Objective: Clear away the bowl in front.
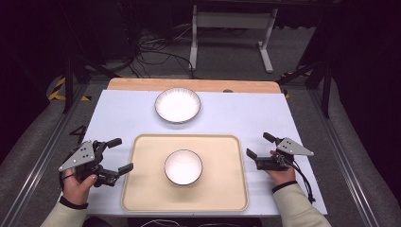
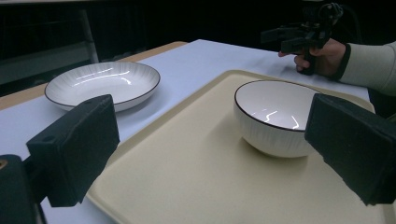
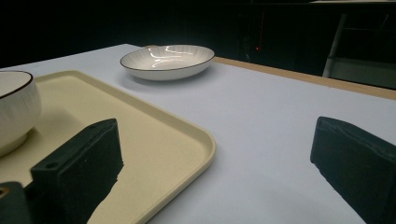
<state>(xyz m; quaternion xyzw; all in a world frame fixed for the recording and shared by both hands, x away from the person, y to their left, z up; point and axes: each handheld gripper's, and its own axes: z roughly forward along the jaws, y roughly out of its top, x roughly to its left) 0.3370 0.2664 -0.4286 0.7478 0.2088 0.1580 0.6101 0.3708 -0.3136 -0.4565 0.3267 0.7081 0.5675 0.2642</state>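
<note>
A: Why's the left tool [image 1: 119,155] parked w/ jaws wide, holding nothing?

B: Prob. lined up on the bowl [image 1: 183,166], mid-tray [image 1: 142,189], just ahead of it. Right tool [image 1: 260,145] also gaping, empty, off the tray's far edge; plate [image 1: 178,105] farther up the desk [image 1: 123,113].

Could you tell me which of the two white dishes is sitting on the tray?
The deeper bowl, between the two grippers, stands on the beige tray. The shallow plate lies beyond it, directly on the table's white surface.
</note>
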